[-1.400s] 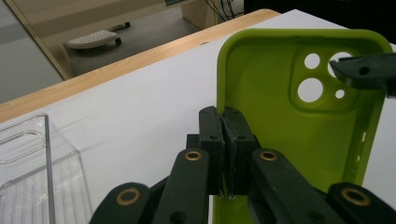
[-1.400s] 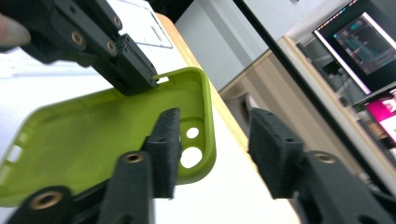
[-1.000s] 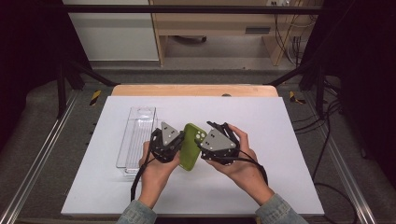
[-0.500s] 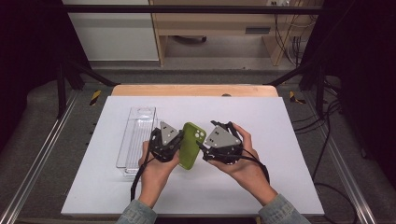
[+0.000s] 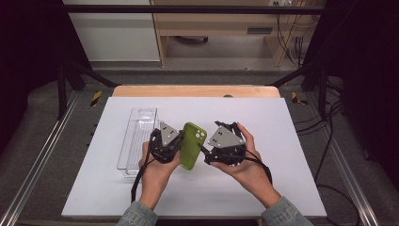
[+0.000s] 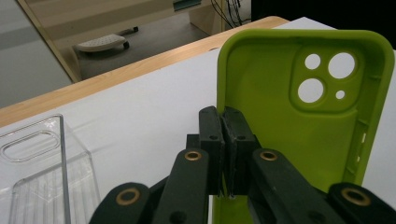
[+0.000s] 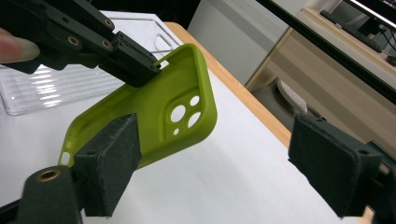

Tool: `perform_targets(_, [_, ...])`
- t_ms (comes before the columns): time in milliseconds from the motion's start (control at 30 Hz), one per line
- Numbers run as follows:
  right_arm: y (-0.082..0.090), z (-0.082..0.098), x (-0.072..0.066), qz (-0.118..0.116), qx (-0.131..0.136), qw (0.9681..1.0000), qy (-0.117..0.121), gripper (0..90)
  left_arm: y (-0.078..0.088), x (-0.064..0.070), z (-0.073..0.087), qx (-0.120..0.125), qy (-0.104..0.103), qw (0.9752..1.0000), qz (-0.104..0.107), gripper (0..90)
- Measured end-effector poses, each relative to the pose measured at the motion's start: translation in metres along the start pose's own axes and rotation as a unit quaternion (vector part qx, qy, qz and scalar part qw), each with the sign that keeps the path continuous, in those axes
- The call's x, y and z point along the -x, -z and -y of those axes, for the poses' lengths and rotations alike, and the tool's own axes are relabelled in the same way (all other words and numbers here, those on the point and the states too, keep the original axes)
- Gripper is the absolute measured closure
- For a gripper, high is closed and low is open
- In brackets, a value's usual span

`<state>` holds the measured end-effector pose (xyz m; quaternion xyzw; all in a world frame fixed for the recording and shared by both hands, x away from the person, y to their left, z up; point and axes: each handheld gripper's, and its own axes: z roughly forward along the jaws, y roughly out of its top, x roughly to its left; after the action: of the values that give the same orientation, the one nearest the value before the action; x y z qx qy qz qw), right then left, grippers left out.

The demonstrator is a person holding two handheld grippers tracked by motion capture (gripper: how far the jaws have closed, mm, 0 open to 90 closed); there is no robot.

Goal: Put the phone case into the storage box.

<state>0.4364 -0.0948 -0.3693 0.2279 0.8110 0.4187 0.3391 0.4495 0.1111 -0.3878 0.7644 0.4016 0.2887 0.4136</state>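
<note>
Green phone case (image 5: 192,145) is pinched at its edge by left gripper (image 6: 223,140); clear plastic tray (image 5: 137,136) lies just beside. Right gripper (image 7: 224,163), jaws just opening, stands spread and free of the case.

The left claw (image 5: 181,143) is clamped tight, while the right claw (image 5: 203,149) has just been opening.

A lab-style recording bench is showing here: a white table (image 5: 282,117) with a wooden far edge is sitting inside a dark metal frame (image 5: 188,8), cables (image 5: 329,141) are trailing down at the right, and plain wooden furniture (image 5: 211,28) is standing on the far side.
</note>
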Motion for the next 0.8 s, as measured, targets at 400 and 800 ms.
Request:
perform_targets(400, [0.011, 0.011, 0.002, 0.004, 0.012, 0.9997, -0.022, 8.1, 0.003, -0.003, -0.001, 0.006, 0.006, 0.9999, -0.009, 87.1])
perform_targets(800, [0.018, 0.049, 0.011, 0.020, 0.029, 0.9959, -0.083, 8.1, 0.008, -0.005, -0.001, 0.014, 0.012, 0.9998, -0.011, 87.1])
